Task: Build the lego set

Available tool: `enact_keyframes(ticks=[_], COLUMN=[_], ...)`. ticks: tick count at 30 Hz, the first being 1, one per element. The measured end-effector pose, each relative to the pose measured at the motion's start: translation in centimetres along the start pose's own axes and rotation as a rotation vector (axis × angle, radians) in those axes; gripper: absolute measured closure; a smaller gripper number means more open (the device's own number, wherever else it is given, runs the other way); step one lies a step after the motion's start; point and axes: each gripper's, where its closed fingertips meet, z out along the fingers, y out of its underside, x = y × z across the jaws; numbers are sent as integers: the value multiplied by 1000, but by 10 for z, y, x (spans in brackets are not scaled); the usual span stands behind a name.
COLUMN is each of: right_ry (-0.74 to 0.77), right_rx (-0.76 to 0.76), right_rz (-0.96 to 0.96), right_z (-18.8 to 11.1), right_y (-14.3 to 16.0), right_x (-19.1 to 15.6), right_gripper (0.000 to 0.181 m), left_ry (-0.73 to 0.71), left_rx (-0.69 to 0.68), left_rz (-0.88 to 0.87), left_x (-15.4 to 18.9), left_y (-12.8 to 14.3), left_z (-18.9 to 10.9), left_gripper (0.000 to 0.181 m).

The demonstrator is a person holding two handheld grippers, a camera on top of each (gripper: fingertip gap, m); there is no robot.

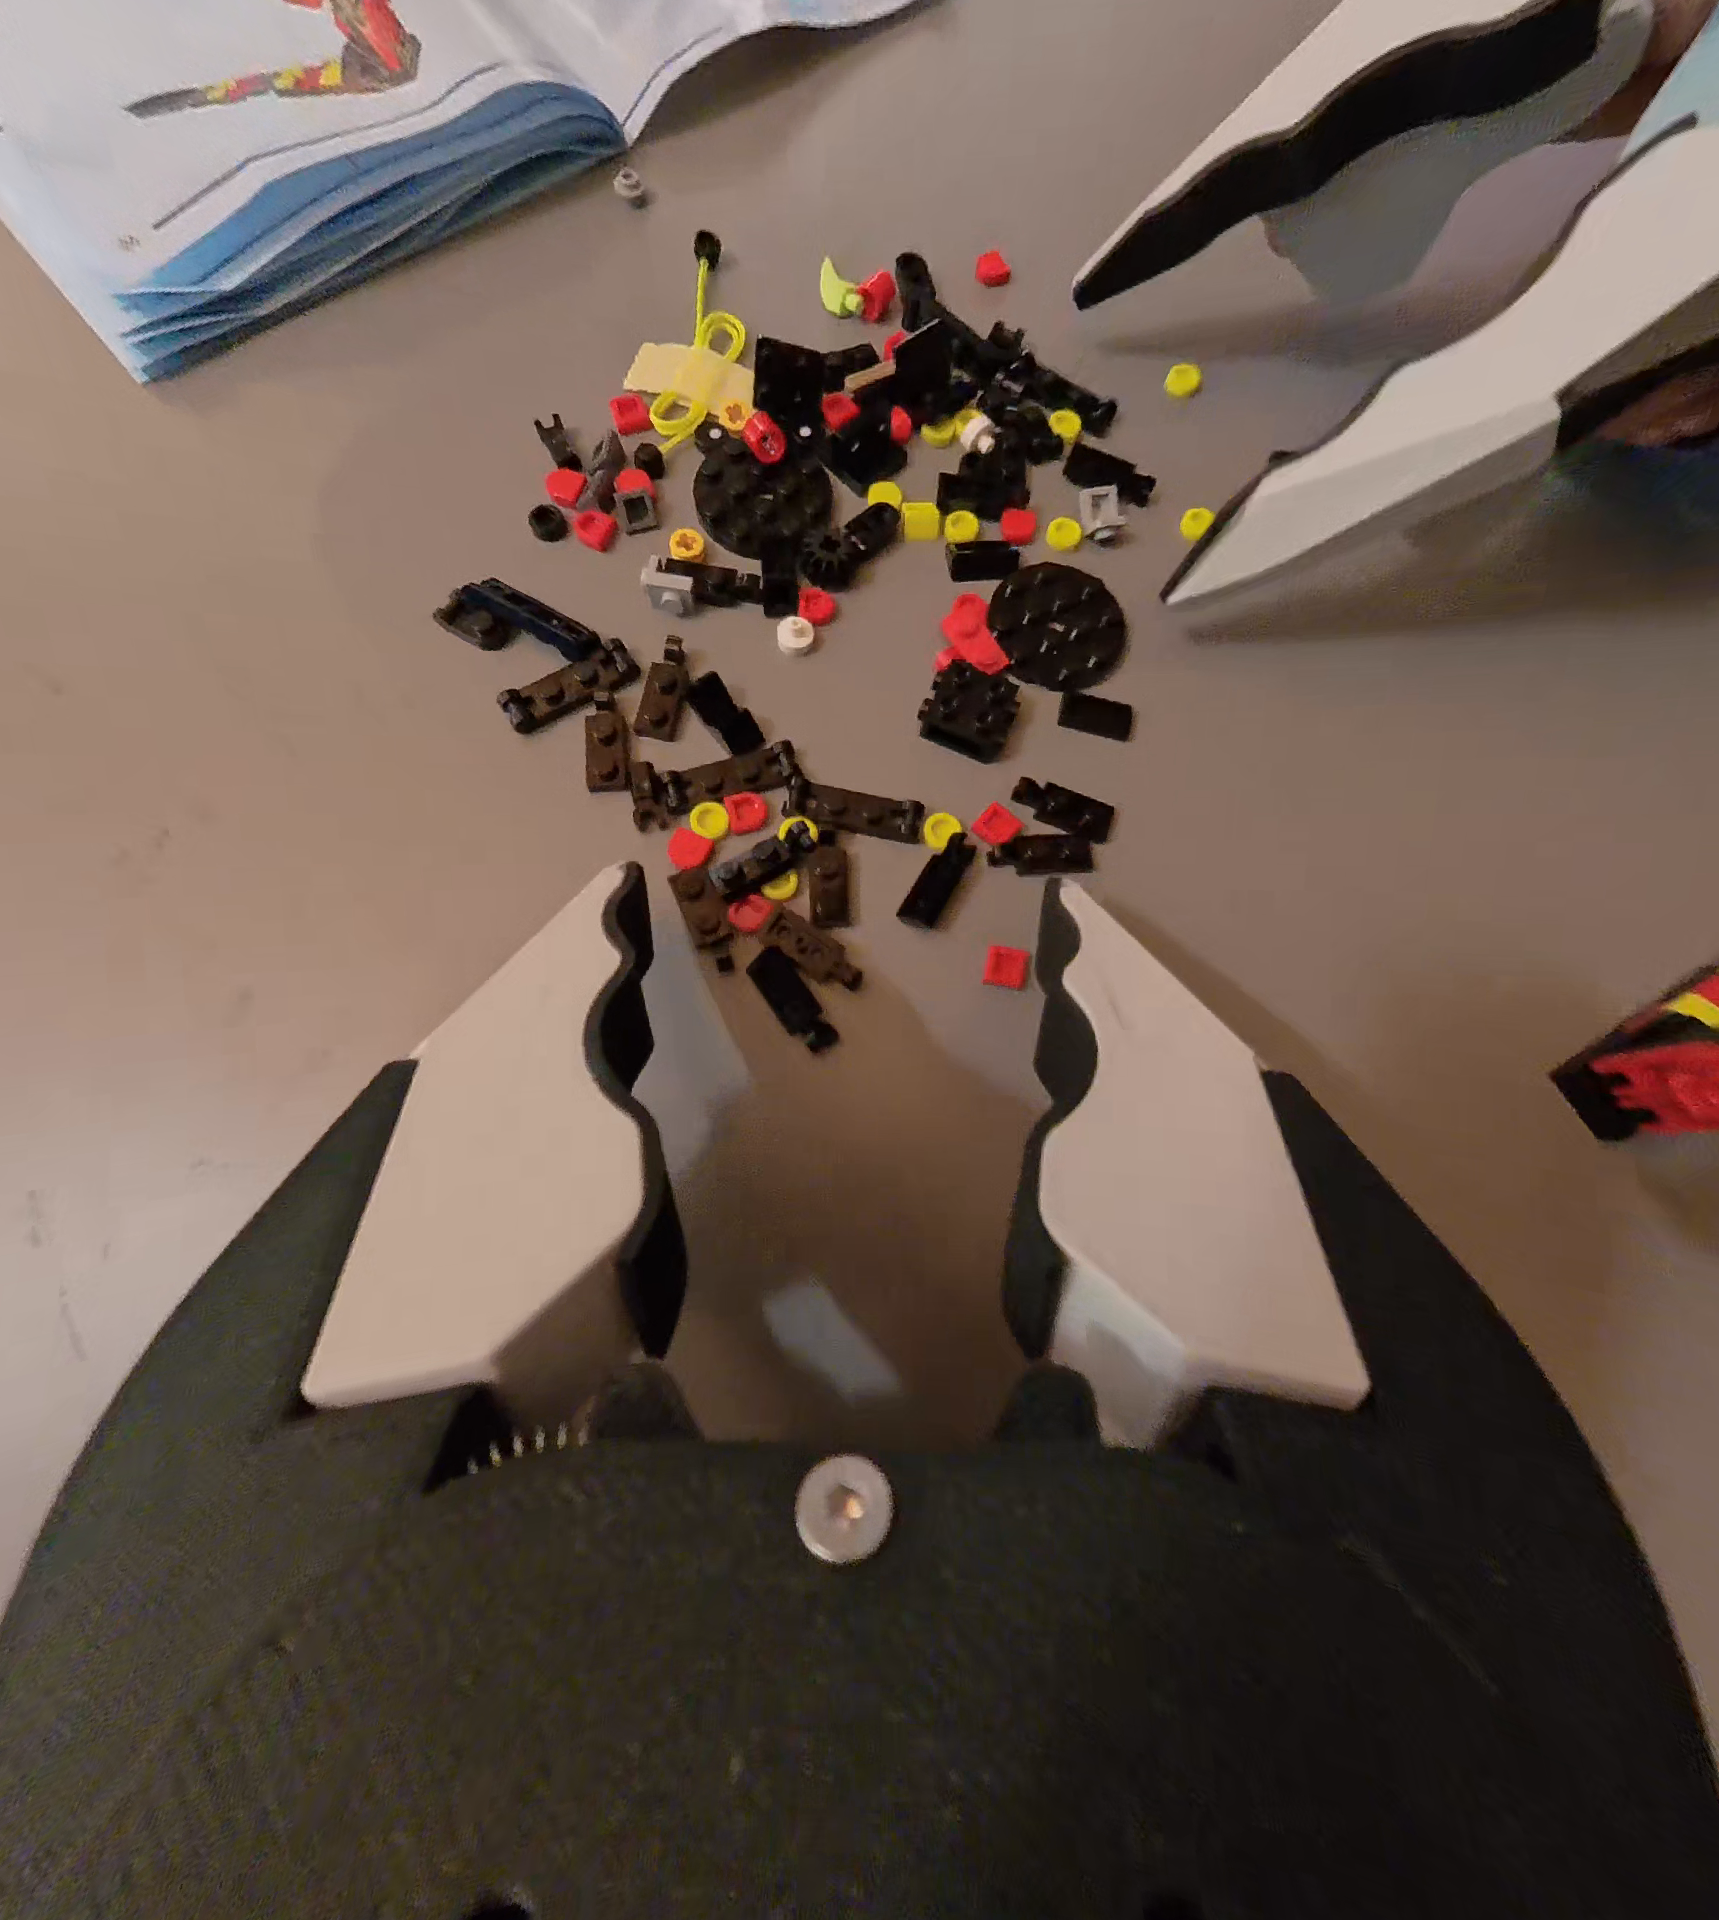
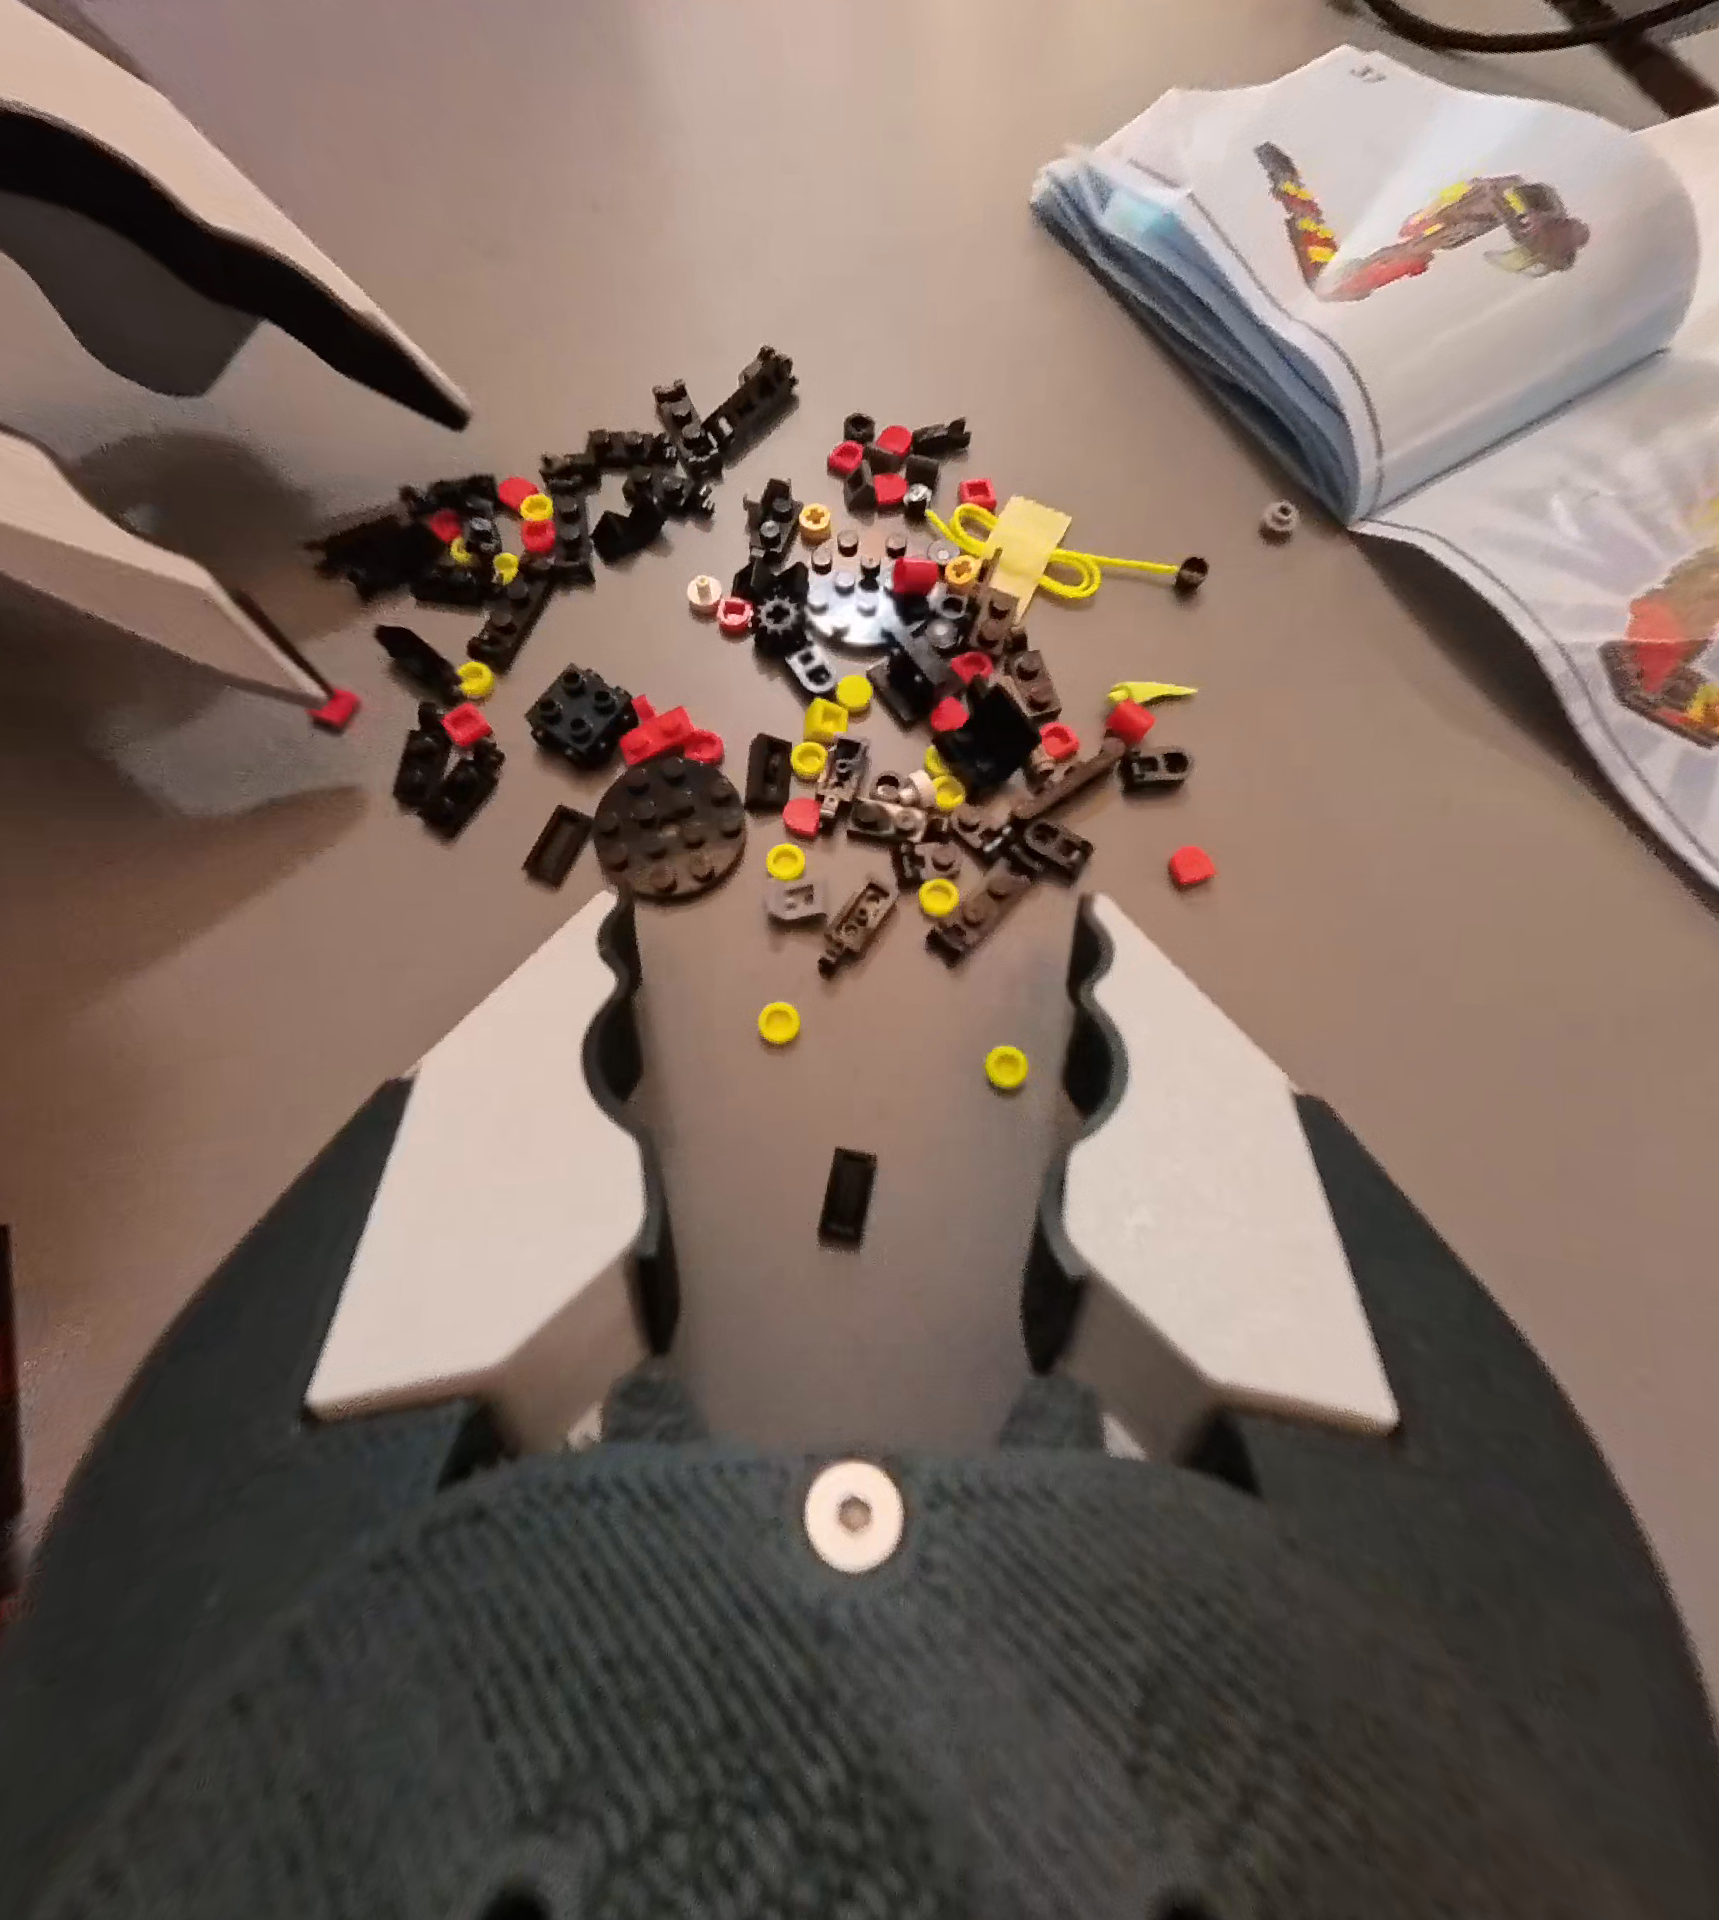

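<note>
Loose lego pieces (image 1: 813, 623), small studded plastic in blk/red/yel, are heaped mid-counter (image 1: 211, 831). Left gripper (image 1: 839, 904) and right gripper (image 2: 850, 914) are held apart, empty, wavy-edged fingers. Instruction booklet (image 2: 1457, 291) lies open at the counter's edge.

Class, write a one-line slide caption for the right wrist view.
Open right gripper hovers over scattered black, red and yellow lego pieces, instruction booklet open beside them on the table.
</note>
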Motion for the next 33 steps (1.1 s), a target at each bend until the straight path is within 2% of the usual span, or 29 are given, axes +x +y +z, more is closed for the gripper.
enact_keyframes(ticks=[3,6,11,17,21,24,27,30,33], right_ry=[23,35,25,35,3,26,45,115,243], right_rx=[12,-45,-55,-26,-24,9,26,-11,-64], right_rz=[26,39,57,42,2,18,67,78,95], right_z=[-13,-19,-26,-10,4,-7,-19,-14,1], right_y=[4,20,35,21,5,-4,-1,8,9], right_x=[12,19,18,21,13,29,46,66,99], right_gripper=[96,92,113,145,135,139,146,154,170], left_ry=[7,-4,24,54,49,48,54,73,82], left_rx=[13,-7,-27,-22,-13,1,9,8,19], left_rz=[2,-8,-42,-53,-48,-68,-99,-109,-111], left_x=[-4,-12,-12,-9,-12,-19,-26,-29,-30], left_y=[3,8,14,9,4,2,3,3,-3], left_z=[-15,-21,-14,-6,-5,-7,-8,-4,-1], left_gripper=[105,106,109,110,110,111,111,116,116])
